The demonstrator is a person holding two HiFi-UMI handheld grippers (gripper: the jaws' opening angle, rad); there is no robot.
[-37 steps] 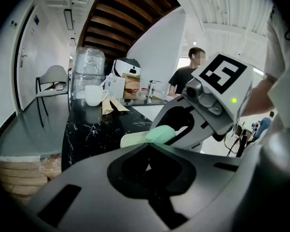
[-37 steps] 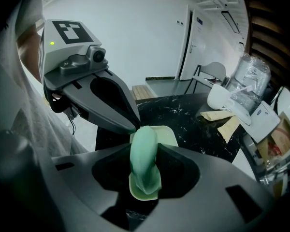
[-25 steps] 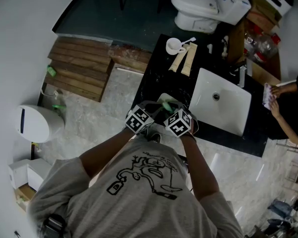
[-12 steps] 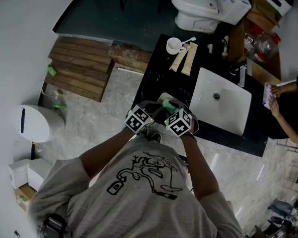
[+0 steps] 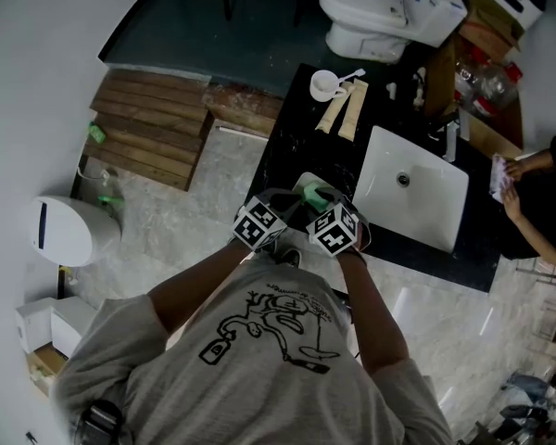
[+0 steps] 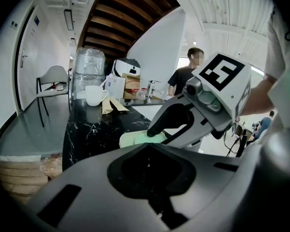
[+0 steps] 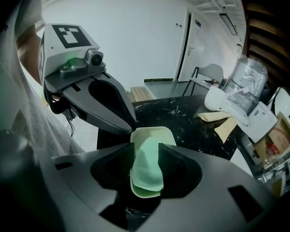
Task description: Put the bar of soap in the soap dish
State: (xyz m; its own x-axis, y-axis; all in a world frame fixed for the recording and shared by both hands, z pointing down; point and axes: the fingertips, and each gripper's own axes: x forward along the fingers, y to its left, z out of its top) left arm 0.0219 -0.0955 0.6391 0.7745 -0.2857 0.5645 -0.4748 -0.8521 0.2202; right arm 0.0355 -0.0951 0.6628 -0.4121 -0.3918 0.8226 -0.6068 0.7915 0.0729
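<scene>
On the black marble counter (image 5: 296,137) stands a pale soap dish (image 7: 152,134), and the green bar of soap (image 7: 147,166) lies in it. My right gripper (image 7: 146,154) points down over the dish. Its jaws have just been opening and now stand open on either side of the soap. My left gripper (image 7: 130,126) comes in from the left, jaws together, with its tip at the dish's rim. Whether it pinches the rim I cannot tell. In the head view both grippers (image 5: 301,202) meet over the dish (image 5: 306,183) near the counter's front.
A white sink (image 5: 410,197) is set into the counter to the right of the dish. At the far end are a white cup (image 5: 324,85) and paper packets (image 5: 345,111). A person (image 5: 537,202) stands beyond the sink. A wooden pallet (image 5: 153,123) lies on the floor at left.
</scene>
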